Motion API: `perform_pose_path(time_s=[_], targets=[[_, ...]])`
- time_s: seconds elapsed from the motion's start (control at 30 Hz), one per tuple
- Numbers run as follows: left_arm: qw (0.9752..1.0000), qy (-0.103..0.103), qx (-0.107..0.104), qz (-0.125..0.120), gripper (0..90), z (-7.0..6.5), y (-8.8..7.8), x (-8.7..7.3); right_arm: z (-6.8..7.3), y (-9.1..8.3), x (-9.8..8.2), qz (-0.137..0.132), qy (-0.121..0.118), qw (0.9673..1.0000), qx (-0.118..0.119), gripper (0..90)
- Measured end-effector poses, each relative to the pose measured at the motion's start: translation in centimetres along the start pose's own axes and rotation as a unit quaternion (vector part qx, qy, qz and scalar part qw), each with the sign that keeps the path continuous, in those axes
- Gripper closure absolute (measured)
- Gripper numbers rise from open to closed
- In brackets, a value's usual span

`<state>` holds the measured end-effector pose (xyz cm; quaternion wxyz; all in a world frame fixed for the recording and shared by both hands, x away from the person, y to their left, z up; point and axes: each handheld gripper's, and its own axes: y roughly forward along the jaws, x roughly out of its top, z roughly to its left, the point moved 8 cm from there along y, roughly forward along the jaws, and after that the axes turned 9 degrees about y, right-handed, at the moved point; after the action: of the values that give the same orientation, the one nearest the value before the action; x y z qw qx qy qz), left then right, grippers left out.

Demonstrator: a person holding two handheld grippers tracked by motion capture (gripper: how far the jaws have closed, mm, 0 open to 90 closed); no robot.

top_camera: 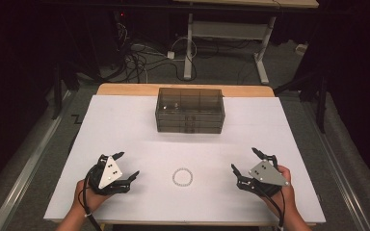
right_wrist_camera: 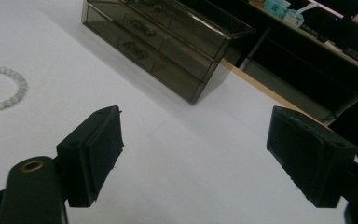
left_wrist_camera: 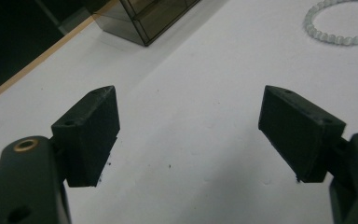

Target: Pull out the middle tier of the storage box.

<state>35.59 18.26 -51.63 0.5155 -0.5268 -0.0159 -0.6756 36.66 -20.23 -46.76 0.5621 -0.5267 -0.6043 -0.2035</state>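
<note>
Two tools, left point(top_camera: 127, 166) and right point(top_camera: 244, 160), flank one bracelet point(top_camera: 182, 176).

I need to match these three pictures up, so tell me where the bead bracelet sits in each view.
High view: the bead bracelet lies low on the white table, midway between the two claws.
Left gripper view: top right corner, partly cut off.
Right gripper view: left edge, partly cut off.
Shared landmark: the smoky drawer box.

The bead bracelet point(left_wrist_camera: 342, 25) and smoky drawer box point(left_wrist_camera: 147, 18) are cut off by the frame's top edge
</note>
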Motion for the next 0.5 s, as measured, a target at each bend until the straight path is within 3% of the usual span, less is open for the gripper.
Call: perform_pose_path(time_s=[0.23,0.5], targets=[[1.0000,0.004,0.002,0.004,20.3,0.0,0.0,0.0,-0.8,1.3,1.4,-0.002,-0.006,1.0000,-0.006,19.7],[1.0000,0.004,0.003,0.006,20.3,0.1,0.0,-0.1,-0.5,2.9,2.7,0.000,-0.021,0.9998,-0.003,19.7]])
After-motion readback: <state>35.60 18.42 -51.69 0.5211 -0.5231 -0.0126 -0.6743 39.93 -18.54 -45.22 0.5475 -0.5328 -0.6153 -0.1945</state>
